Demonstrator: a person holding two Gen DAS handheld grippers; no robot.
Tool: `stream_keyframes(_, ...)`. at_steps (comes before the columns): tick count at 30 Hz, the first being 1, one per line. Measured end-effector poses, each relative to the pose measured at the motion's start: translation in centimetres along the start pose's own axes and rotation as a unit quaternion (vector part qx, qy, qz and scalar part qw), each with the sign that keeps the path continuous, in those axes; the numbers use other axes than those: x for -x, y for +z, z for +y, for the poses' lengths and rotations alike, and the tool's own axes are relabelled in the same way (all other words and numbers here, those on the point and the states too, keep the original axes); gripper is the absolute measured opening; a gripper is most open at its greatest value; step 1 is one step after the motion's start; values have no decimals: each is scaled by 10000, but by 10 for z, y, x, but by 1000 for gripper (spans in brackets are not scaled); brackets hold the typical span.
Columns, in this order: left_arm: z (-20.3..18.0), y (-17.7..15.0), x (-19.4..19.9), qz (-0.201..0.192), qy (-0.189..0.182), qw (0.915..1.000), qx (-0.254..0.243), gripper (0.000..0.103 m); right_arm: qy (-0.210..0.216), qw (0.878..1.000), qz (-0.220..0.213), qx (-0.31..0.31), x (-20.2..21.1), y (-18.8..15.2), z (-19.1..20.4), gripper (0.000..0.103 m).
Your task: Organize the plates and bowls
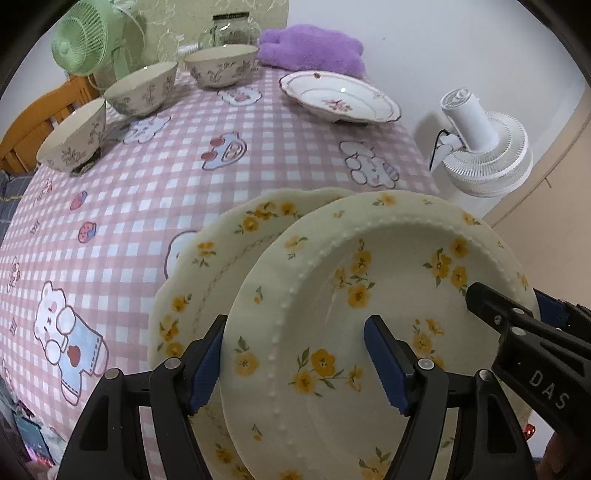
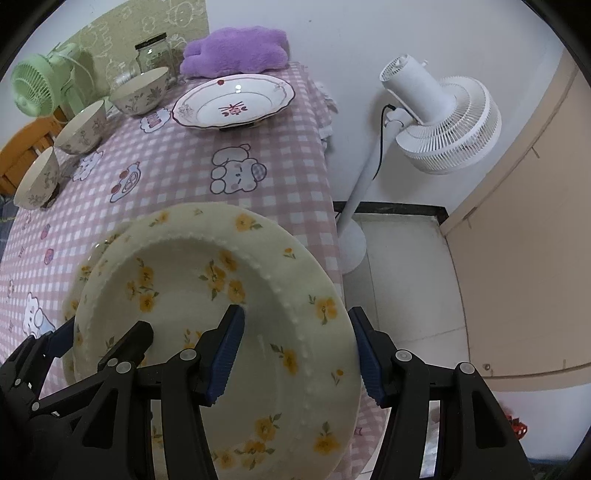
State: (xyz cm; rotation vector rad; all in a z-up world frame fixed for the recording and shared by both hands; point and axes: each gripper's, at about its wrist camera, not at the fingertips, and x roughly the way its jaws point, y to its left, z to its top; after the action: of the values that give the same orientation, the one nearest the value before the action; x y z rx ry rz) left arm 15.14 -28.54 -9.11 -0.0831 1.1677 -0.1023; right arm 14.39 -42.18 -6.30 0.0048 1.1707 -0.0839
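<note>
A cream plate with yellow flowers and a beaded ring (image 1: 369,258) (image 2: 192,266) hangs tilted over the near right corner of the table. My left gripper (image 1: 297,325) (image 2: 107,326) is shut on its left rim, one pad outside the edge and one in the well. On the opposite rim my right gripper (image 2: 295,314) (image 1: 511,299) is shut the same way. Just beneath lies a second yellow-flowered plate with a scalloped edge (image 1: 207,266) (image 2: 105,240), mostly covered. Farther back stand a red-flowered white plate (image 1: 340,96) (image 2: 232,99) and three patterned bowls (image 1: 74,136) (image 1: 142,88) (image 1: 221,64).
The pink checked tablecloth (image 1: 147,206) ends close on the right, where a white floor fan (image 2: 443,118) stands. A green fan (image 1: 88,37), a glass jar (image 1: 231,27) and a purple plush (image 1: 314,46) line the back. A wooden chair (image 1: 33,122) is at far left.
</note>
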Motion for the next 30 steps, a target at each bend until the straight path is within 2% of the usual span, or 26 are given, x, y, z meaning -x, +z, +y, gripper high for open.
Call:
stream_keyframes(8, 5, 1, -8, 32, 129, 9998, 177, 75, 153, 9997, 25, 168, -8, 4, 5, 62)
stream_keyframes(17, 3, 0, -9, -33, 407, 9992, 11, 77, 217, 9995, 148, 193, -17, 6, 10, 62)
stream_keyframes(24, -1, 0, -11, -75, 591, 9981, -170, 80, 107, 9996, 118, 219, -18, 3, 12, 60)
stream_keyframes(30, 1, 0, -5, 22, 529, 9982, -279, 83, 139, 9998, -38, 162, -5, -1, 10, 60)
